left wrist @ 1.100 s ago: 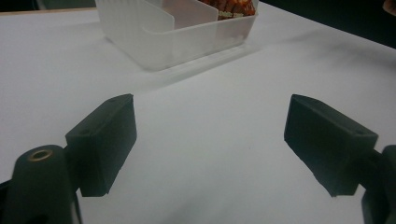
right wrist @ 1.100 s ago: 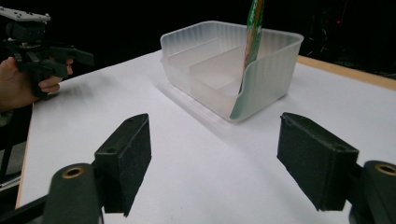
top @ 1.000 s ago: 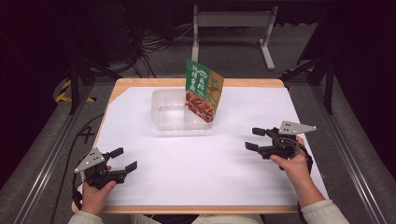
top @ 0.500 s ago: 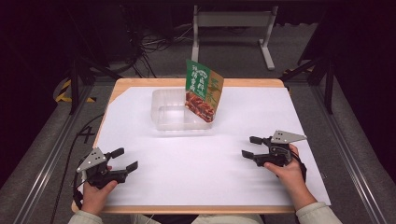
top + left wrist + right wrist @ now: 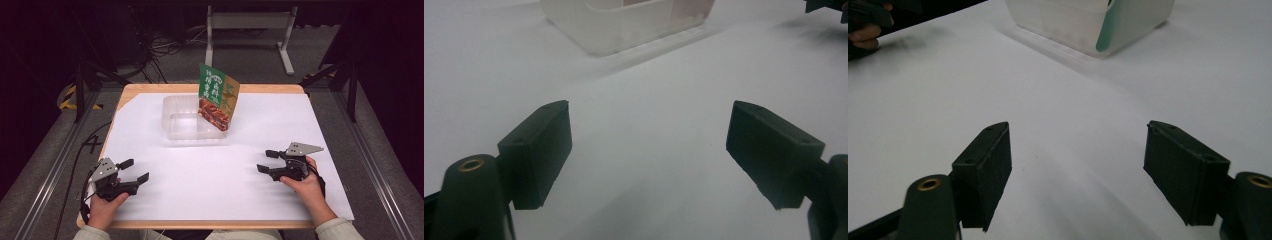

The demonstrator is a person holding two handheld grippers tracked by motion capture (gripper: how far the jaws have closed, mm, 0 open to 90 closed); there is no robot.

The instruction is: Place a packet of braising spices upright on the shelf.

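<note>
High view: the green-and-orange snack pouch (image 5: 218, 97) already stands in the clear plastic tub (image 5: 186, 119) near the tabletop's far edge, while left gripper (image 5: 134, 170) and right gripper (image 5: 267, 161) rest wide open and empty by the near corners, so the work looks done.

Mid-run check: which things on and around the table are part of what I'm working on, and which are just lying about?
In the job:
clear plastic tray
green snack packet, standing tilted in the tray
left gripper, open
right gripper, open

Just about:
white sheet covering the table
cables on the floor
white metal stand
</note>
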